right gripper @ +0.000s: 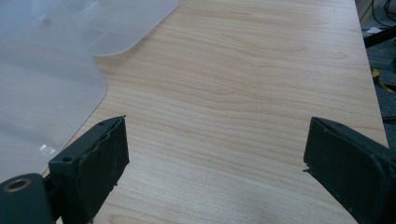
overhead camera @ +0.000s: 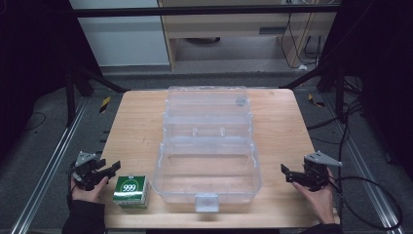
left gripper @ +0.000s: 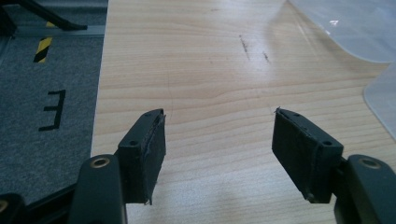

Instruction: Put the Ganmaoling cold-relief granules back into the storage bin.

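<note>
Clear plastic storage box [overhead camera: 207, 178], hinged open with its lid laid flat behind it, takes up the middle of the high view; its walls are glossy and see-through, its corners rounded, and a frosted latch tab [overhead camera: 206, 202] hangs at the near rim. It sits on a pale wooden table [overhead camera: 287, 126] with fine straight grain and a smooth, faintly shiny face.

Lower left in the high view, just beside the box's near left corner, stands a small green and white cardboard carton [overhead camera: 131, 191] printed with "999" in a white oval. Left of it a hand [overhead camera: 87, 191] holds the left gripper [overhead camera: 109, 171], its matte black jaws spread apart with nothing between them. The left gripper view shows those blocky, rubber-padded jaws released over bare wood, with two short dark scuff marks [left gripper: 253, 48] farther up.

Lower right in the high view, another hand [overhead camera: 319, 195] holds the right gripper [overhead camera: 287, 173], jaws likewise parted and empty, well apart from the box.

Beyond the table's left edge, speckled grey carpet [left gripper: 51, 84] carries a black mark like an "E" [left gripper: 53, 109] and a yellow-and-black striped strip [left gripper: 43, 49].
</note>
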A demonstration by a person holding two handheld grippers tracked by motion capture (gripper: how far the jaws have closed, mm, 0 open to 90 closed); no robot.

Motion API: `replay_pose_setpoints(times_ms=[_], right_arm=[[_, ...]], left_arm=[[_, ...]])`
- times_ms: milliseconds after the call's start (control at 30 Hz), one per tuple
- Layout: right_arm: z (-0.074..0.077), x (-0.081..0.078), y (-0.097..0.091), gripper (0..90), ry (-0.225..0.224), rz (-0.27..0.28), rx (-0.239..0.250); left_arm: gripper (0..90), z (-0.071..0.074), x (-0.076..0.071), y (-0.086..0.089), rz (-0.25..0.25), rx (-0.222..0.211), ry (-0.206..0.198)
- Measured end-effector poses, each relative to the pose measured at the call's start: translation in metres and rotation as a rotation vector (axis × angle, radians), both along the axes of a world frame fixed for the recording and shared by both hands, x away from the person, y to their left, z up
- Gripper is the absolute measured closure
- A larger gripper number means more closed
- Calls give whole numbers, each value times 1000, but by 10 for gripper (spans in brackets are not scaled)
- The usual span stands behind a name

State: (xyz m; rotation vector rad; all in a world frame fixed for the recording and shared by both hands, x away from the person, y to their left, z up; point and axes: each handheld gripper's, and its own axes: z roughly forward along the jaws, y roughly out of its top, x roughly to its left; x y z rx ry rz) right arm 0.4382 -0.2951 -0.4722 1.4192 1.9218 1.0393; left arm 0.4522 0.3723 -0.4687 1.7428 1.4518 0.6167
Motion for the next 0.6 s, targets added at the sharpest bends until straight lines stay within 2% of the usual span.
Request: replay_pose_setpoints(times_ms=[100,300,467,600], right_arm=[[0,0,1,57,21,11,-1],[1,-1,1,65,16,16,-7],[1,-1,3,71,15,20,-27],[1,-2,4,73,2,21,-47]], left_arm=[[336,5,-1,-1,-28,1,-12],[324,23,-3,-5,-103,-5,-40],[315,33,-3,-9,-164,17,-41],[305,40,-3,-12,-236,39,-38]])
